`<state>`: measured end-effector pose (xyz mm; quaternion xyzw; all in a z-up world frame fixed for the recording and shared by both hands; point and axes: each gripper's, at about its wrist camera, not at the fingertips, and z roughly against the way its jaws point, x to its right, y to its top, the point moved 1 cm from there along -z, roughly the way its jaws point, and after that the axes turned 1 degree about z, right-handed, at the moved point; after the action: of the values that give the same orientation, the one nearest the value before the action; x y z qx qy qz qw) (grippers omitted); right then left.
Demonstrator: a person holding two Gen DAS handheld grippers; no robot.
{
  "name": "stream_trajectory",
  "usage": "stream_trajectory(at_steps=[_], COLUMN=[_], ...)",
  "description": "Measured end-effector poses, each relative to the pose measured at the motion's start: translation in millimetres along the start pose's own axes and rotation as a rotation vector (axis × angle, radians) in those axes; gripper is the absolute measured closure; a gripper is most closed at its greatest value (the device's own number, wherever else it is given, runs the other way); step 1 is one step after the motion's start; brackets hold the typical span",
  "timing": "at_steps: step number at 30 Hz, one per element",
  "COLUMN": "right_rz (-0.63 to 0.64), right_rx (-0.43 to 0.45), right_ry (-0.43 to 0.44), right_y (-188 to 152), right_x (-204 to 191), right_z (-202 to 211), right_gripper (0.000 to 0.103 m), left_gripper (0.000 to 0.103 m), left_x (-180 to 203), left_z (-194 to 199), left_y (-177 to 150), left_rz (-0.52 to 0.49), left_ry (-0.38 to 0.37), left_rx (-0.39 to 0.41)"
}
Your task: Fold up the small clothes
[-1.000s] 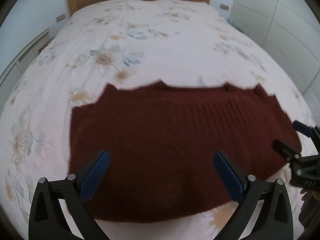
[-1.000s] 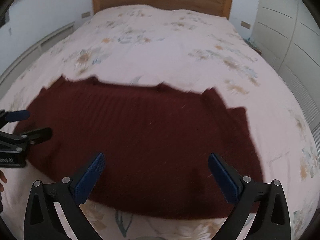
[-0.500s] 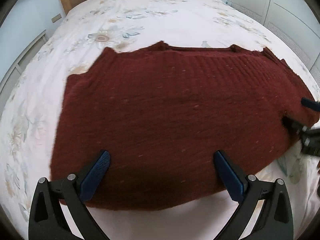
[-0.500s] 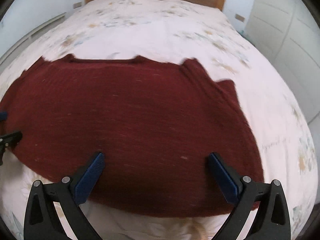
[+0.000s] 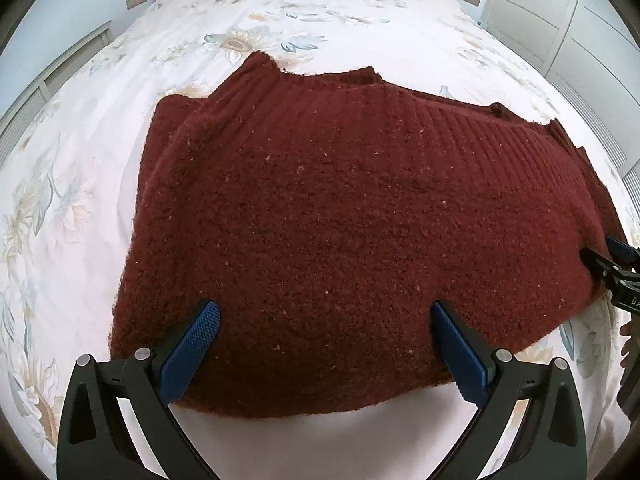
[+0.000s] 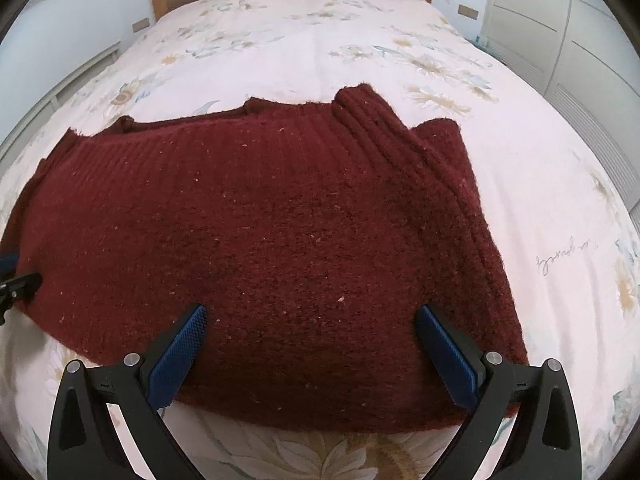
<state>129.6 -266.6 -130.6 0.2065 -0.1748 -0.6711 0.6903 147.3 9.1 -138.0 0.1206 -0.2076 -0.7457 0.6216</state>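
- Your left gripper [image 5: 326, 344] and right gripper [image 6: 310, 344] both hover with fingers spread wide, holding nothing.
- The maroon knit sweater [image 6: 260, 240] lies flat on the floral bedspread [image 6: 320, 48].
- Cursive writing [image 6: 566, 254] on the bedspread is unreadable.

Soft, even daylight is filling the room, casting only faint shadows under the sweater [image 5: 340, 220]. Both fisheye views are bending hard at the dark-vignetted edges; everything central is staying sharp.
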Motion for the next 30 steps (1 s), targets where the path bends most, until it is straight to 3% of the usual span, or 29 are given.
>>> stream_trajectory(at_steps=[5,15,23,30], right_rz=[0.026,0.018,0.026,0.001], right_rx=[-0.027,0.032,0.021,-0.011], right_ry=[-0.025,-0.023,-0.014,-0.01], right_y=[5,3,-12,-33], right_x=[-6,-1,2,8], right_z=[17,79,96,95], right_gripper=[0.0,0.0,0.0,0.0], left_gripper=[0.001,0.001,0.001,0.001], left_x=[-2,-3,-19,-51], left_z=[3,48,84,81], left_y=[4,4,16,26], left_rz=[0.004,0.031,0.036,0.084], left_ry=[-0.024,-0.051,-0.053,-0.039], left_rx=[-0.003,0.086,0.124,0.097])
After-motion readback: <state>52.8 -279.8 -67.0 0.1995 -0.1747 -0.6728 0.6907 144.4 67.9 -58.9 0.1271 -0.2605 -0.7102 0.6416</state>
